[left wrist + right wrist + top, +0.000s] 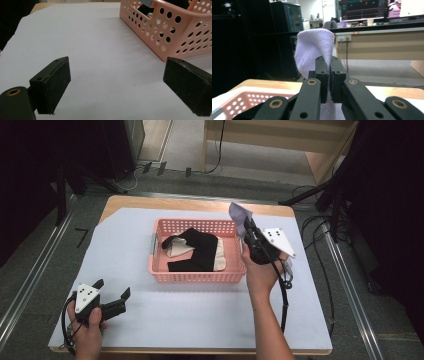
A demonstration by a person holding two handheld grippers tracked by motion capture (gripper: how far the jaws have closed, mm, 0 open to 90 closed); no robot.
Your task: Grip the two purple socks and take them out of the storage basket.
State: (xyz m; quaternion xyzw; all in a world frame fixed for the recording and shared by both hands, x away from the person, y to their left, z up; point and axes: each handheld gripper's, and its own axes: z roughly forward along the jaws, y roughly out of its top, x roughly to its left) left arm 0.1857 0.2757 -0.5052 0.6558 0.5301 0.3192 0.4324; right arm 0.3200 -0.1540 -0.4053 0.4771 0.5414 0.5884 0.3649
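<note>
A pale cloth (314,47) is clenched in the right gripper (248,231) beside the pink basket (192,276); the left gripper (114,296) is held released at the near left.

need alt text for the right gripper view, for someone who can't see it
The right gripper has its two black jaws shut on a pale lavender cloth, which stands up above them and folds over at the top. Below at the left lies the rim of a pink perforated basket on a wooden table; behind is a dim room.
</note>
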